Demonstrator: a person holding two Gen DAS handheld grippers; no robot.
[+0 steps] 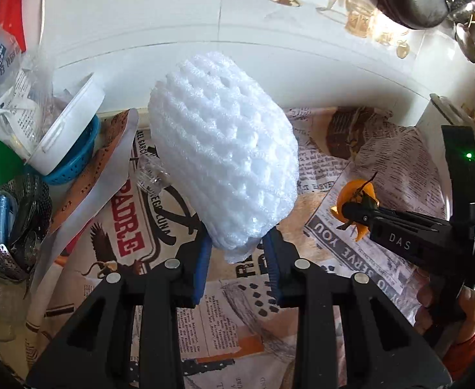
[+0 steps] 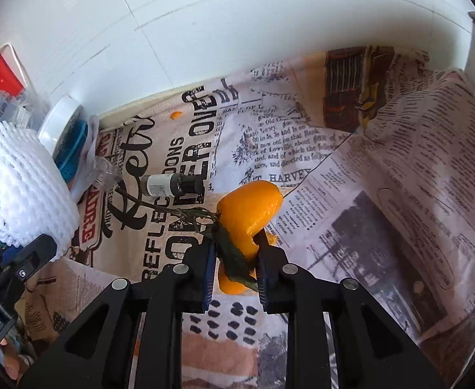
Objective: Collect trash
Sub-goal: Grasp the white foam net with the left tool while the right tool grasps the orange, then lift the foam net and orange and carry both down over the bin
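Note:
A white foam fruit net [image 1: 224, 162] stands up between the blue pads of my left gripper [image 1: 239, 246], which is shut on its lower end and holds it above the newspaper-print table cover [image 1: 205, 308]. The net also shows at the left of the right wrist view as the foam net [image 2: 27, 188]. My right gripper [image 2: 236, 243] is shut on an orange peel [image 2: 250, 207] with a dark green leaf and stem, low over the cover. In the left wrist view that right gripper [image 1: 354, 214] and the peel [image 1: 359, 191] are at the right.
A small dark-capped bottle [image 2: 172, 184] and a clear plastic piece [image 2: 106, 170] lie on the cover. A tiny orange scrap [image 2: 176, 115] sits near the white wall. At the left are a blue colander with a white lid [image 1: 75, 162], a metal steamer basket [image 1: 14, 223] and plastic wrappers [image 1: 4, 74].

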